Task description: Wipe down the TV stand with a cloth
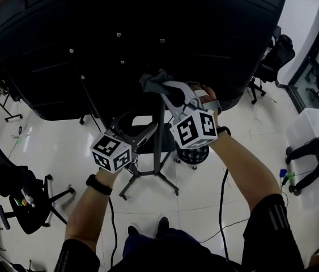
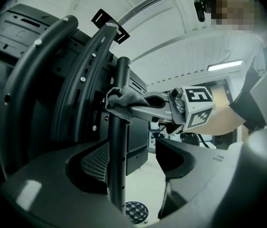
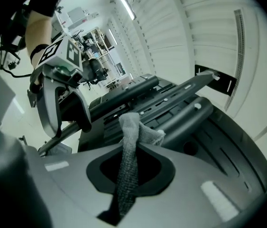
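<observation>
The back of the black TV fills the top of the head view, on a dark stand pole. My right gripper is shut on a grey cloth, which it presses to the top of the pole below the TV's mount. In the right gripper view the cloth runs up between the jaws. Lower on the pole, my left gripper stands open. The pole passes between its jaws, close to the left one. From there the cloth is wrapped against the pole.
The stand's splayed legs rest on a glossy white floor with cables. Black office chairs stand at left and back right. A white bin and a person in dark clothes are at right. My feet are near the base.
</observation>
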